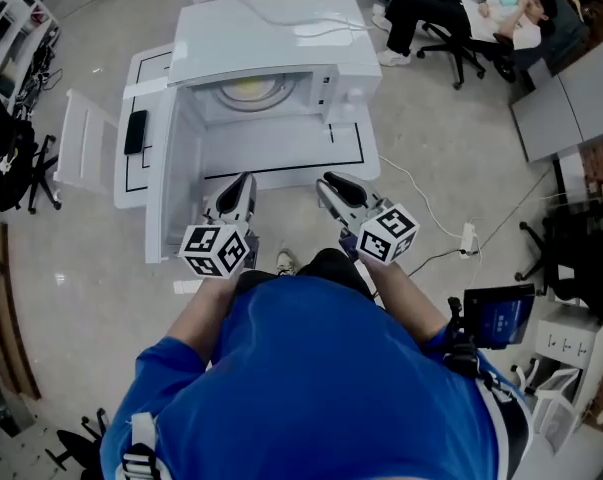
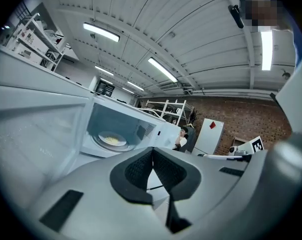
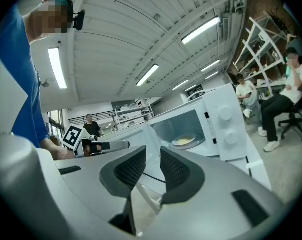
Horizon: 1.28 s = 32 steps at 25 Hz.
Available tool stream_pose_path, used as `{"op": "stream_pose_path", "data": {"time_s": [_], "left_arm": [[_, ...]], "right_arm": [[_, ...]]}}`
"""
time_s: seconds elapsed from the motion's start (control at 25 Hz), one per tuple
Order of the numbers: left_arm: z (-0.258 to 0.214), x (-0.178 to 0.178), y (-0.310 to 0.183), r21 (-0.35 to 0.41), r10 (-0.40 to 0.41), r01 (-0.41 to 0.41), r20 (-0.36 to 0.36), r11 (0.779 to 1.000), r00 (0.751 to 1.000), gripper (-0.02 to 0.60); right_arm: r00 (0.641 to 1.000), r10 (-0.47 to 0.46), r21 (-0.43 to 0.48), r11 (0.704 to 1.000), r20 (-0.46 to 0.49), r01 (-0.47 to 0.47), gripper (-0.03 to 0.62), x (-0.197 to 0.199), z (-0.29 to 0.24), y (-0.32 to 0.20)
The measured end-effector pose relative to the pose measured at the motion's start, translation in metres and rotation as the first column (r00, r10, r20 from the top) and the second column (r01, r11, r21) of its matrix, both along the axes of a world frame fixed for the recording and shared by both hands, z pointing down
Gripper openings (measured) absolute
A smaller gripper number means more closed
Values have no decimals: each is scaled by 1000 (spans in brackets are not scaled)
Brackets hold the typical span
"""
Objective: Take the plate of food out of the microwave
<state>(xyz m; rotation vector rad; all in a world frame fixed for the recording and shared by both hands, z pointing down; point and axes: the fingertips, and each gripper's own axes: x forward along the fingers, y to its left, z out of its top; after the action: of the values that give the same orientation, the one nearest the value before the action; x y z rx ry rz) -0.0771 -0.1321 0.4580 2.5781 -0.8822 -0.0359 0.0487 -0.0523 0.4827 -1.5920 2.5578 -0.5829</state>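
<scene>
A white microwave (image 1: 281, 38) stands on a low white table (image 1: 281, 153) with its door (image 1: 166, 188) swung open to the left. Inside, on the turntable, sits a plate of yellow food (image 1: 249, 90), also seen as the plate (image 2: 112, 140) in the left gripper view and as the plate (image 3: 184, 141) in the right gripper view. Both grippers hover in front of the open cavity, well short of the plate. My left gripper (image 1: 243, 181) (image 2: 152, 151) has its pad tips touching and holds nothing. My right gripper (image 1: 331, 181) (image 3: 153, 153) shows a narrow gap between its pads, which is empty.
A black flat object (image 1: 136, 131) lies on the table left of the door. A cable and power strip (image 1: 468, 238) run across the floor at the right. People sit on office chairs (image 1: 451, 28) at the back right. A dark screen (image 1: 496, 318) stands at the right.
</scene>
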Motion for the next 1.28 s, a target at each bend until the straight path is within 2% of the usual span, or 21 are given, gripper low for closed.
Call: {"op": "stream_pose_path", "data": {"time_s": [0.36,0.72,1.08,1.2,1.28], "left_arm": [[11,4,-41,-22,-89,90,12,996,996,11],[27,28,-92,-20,-159,161,66,987,985,11],[53,41,-129,27,-159,156,198,987,967,11],[62,47,-143,59,-144,133,268,989,952,11],[68,55,-152,91,-127,102,337,991,933,11]], "right_arm": [[994,-107,-24,994,-14,106,78,-1,9,-51],[975,-217,-41,976,-45,215,78,15,21,-103],[953,-294,-61,955,-67,291,78,7,43,-140],[950,-306,-66,951,-63,302,78,6,45,-147],[948,-312,-72,949,-62,308,78,7,47,-151]]}}
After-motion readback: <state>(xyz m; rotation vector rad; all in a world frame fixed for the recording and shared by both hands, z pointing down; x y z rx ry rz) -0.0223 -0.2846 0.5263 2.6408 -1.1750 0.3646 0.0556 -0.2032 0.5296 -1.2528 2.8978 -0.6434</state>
